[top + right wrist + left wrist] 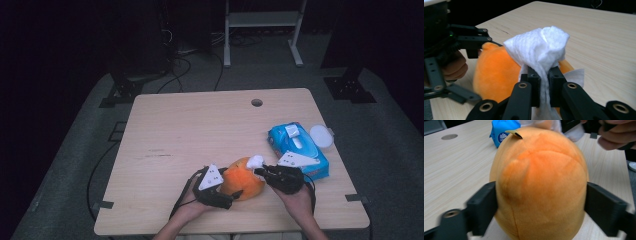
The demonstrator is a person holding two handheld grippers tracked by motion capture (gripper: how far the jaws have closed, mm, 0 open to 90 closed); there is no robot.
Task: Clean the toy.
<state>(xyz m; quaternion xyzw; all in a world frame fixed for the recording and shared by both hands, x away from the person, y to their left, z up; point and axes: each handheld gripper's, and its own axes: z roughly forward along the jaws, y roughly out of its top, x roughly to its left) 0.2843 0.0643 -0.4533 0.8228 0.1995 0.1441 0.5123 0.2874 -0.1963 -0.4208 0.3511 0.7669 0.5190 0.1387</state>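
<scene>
Orange plush toy [243, 178] lies on the tabletop [190, 125] near the front edge, between the two hands. Material: short soft pile, rounded body, seams meeting at the crown, a small tan and dark tip standing off the top in the left gripper view. No label or writing legible on it.

Left tongs [234, 194]: the jaws stand at either flank of the plush toy, with the toy between them. In the left gripper view both black pads meet the pile without visibly denting it; whether they press cannot be told.

Right tongs [544, 81]: jaws closed, gripping a white wipe [541, 50]. The wipe is a soft, embossed, non-woven sheet, bunched into a wad above the pads, with its tail hanging between them. The wad sits at the upper right part of the plush toy, apparently touching it.

Blue wipes pack [298, 148] lies just beyond the right hand [297, 200], soft film wrap, white flap on top. A round logo shows on its end in the left gripper view; the writing is too small to read. White round lid [321, 135] lies just beside the pack, close to the right edge.

Tabletop: pale wood-grain laminate, rounded corners, a round cable hole [257, 102] near the far edge. The far and left parts offer open room
</scene>
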